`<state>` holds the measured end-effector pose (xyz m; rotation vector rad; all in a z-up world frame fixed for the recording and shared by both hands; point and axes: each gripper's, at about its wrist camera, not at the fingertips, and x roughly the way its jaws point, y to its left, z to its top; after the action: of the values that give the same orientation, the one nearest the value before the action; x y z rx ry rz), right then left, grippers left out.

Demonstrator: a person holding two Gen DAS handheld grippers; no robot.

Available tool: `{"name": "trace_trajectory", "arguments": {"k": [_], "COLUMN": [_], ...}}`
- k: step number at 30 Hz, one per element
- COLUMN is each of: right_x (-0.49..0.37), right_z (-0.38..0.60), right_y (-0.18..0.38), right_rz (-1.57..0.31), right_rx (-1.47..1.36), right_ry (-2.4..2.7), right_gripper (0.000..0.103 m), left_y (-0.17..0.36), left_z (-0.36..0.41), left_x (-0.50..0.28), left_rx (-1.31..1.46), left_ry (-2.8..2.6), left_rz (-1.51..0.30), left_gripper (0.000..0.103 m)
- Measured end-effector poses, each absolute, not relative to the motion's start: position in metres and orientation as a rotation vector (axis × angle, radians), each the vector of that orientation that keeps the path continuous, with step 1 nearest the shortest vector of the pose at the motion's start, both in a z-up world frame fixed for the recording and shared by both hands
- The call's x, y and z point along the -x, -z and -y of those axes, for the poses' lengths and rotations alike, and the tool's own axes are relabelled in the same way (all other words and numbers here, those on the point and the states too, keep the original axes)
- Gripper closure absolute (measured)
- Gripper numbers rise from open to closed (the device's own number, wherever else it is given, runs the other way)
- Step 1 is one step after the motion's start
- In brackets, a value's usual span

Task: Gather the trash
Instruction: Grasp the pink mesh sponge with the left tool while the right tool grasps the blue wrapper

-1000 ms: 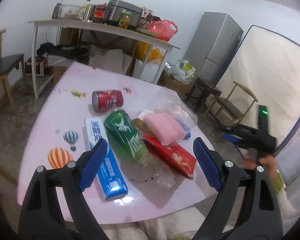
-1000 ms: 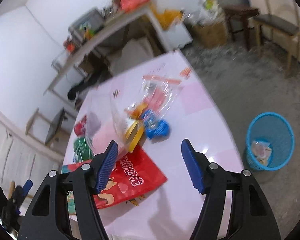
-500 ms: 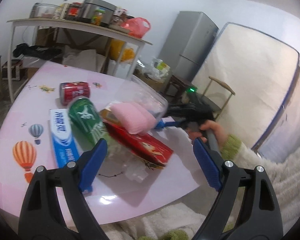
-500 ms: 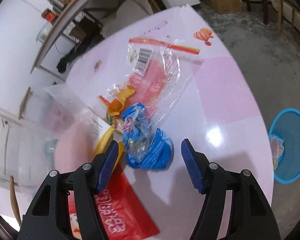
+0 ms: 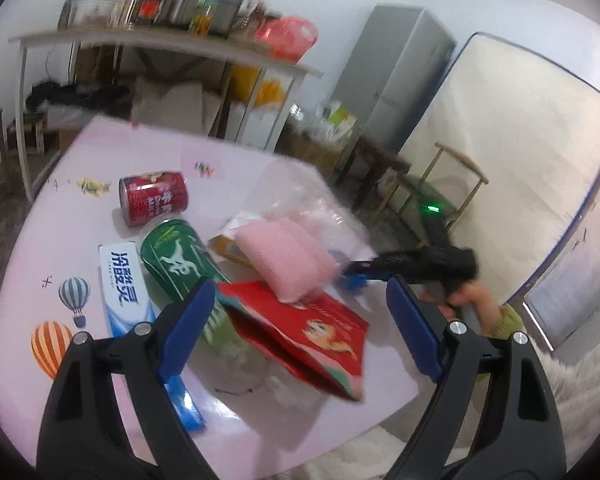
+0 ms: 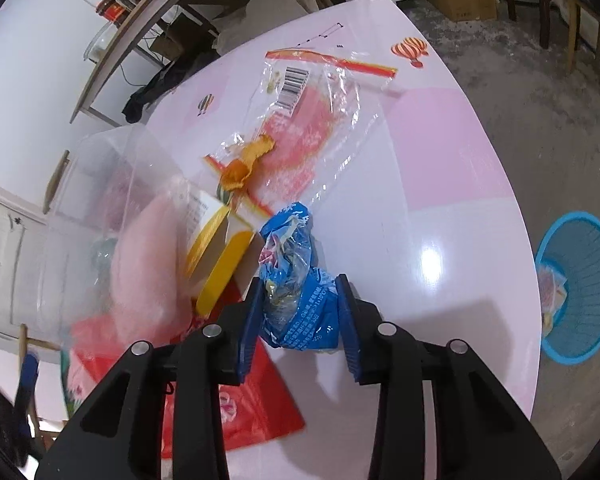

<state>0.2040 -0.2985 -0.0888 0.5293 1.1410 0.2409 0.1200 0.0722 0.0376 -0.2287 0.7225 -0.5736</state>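
Trash lies on a pink table [image 5: 40, 248]. In the right wrist view, my right gripper [image 6: 298, 310] is closed around a crumpled blue wrapper [image 6: 296, 280] on the table. A clear plastic bag [image 6: 320, 112], a yellow box [image 6: 220, 256], a pink pack [image 6: 148, 264] and a red bag [image 6: 256, 412] lie around it. In the left wrist view, my left gripper [image 5: 296, 328] is open and empty above a red bag [image 5: 300, 332], a green bottle [image 5: 180, 256], a red can [image 5: 154, 198], a blue-and-white toothpaste box [image 5: 126, 284] and the pink pack [image 5: 284, 260]. The right gripper [image 5: 354, 274] shows there too.
A blue waste basket [image 6: 580, 284] with some trash stands on the floor right of the table. Behind the table are a cluttered shelf table [image 5: 160, 44], a grey fridge [image 5: 396, 80], wooden chairs [image 5: 452, 184] and a mattress [image 5: 520, 160] against the wall.
My right gripper moved down onto the blue wrapper and its jaws closed around it. The left gripper's view shifted slightly; it stays open.
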Motion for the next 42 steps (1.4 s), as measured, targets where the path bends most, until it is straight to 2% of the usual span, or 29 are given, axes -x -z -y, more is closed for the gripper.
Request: {"name": "trace_trajectory", "arguments": {"k": [9, 17, 18, 19, 33, 38, 40, 42], "right_x": [-0.193, -0.193, -0.193, -0.193, -0.192, -0.192, -0.192, -0.191], "right_z": [0.301, 0.305, 0.306, 0.306, 0.307, 0.307, 0.306, 0.307], "right_y": [0.083, 0.081, 0.081, 0.081, 0.084, 0.084, 0.084, 0.083], "right_rz": [-1.108, -1.082, -1.079, -1.078, -1.076, -1.071, -1.070, -1.069], "right_rx": [-0.531, -0.553, -0.557, -0.560, -0.583, -0.584, -0.585, -0.585], "right_ry": [-0.270, -0.292, -0.295, -0.297, -0.316, -0.316, -0.316, -0.315], "right_gripper": [0.068, 0.068, 0.068, 0.068, 0.068, 0.068, 0.068, 0.068], "left_y": [-0.014, 0.039, 0.043, 0.047, 0.046, 0.048, 0.047, 0.047], "left_z": [-0.050, -0.020, -0.020, -0.019, -0.001, 0.006, 0.004, -0.001], "left_x": [-0.256, -0.300, -0.301, -0.302, -0.315, -0.318, -0.318, -0.317], "left_rx": [0.410, 0.413, 0.420, 0.429, 0.388, 0.360, 0.370, 0.383], "left_ry": [0.648, 0.546, 0.542, 0.543, 0.491, 0.478, 0.485, 0.490], "left_rz": [-1.152, -1.400, -1.411, -1.415, -1.458, -1.460, -1.445, -1.435], "left_gripper": [0.020, 0.021, 0.022, 0.026, 0.032, 0.045, 0.055, 0.059]}}
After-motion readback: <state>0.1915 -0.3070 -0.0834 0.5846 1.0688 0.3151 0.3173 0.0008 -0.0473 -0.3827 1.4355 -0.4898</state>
